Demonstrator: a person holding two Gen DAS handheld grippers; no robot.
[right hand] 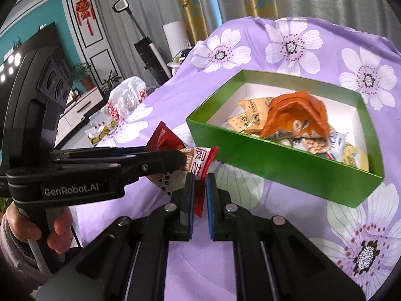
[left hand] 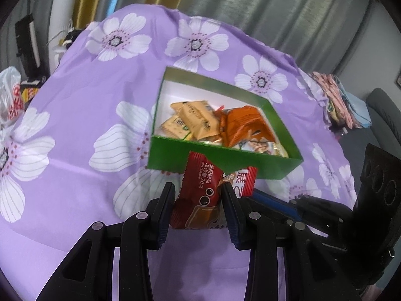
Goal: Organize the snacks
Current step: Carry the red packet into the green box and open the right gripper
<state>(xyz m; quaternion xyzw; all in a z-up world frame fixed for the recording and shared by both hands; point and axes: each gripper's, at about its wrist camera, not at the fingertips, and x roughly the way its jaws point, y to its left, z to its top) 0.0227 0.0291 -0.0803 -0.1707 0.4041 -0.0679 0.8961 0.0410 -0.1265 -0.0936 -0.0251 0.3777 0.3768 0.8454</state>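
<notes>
Far left edge of the bench point(right hand: 295, 205) has a white plastic bag point(right hand: 127, 95) and a small pack of snacks point(right hand: 100, 134) sitting on the purple flowered cloth point(left hand: 82, 135); between those and the box the cloth is bare, so plenty of open room on the left and the near side.

In the right wrist view a hand point(right hand: 54, 228) grips the handle of the left tongs point(left hand: 198, 190), which reach in level from the left. They're clamped on a dark red snack packet point(left hand: 203, 183), pads pressing its two sides. The packet hangs just off the near wall of the box, up off the cloth.

The right tongs point(right hand: 200, 183) come in just right of that, angled down, jaws pinched together on the edge of a second red-and-white packet point(right hand: 201, 160). The two packets touch and overlap, so both pairs of tongs sit really close together.

Further right and farther back is the green box point(right hand: 280, 170), open-topped with a white inside. It holds tan cracker packs point(left hand: 193, 118) on its left and an orange bag point(right hand: 293, 115) piled on more wrappers toward its right. Right of the box the cloth drops off the bench edge.
</notes>
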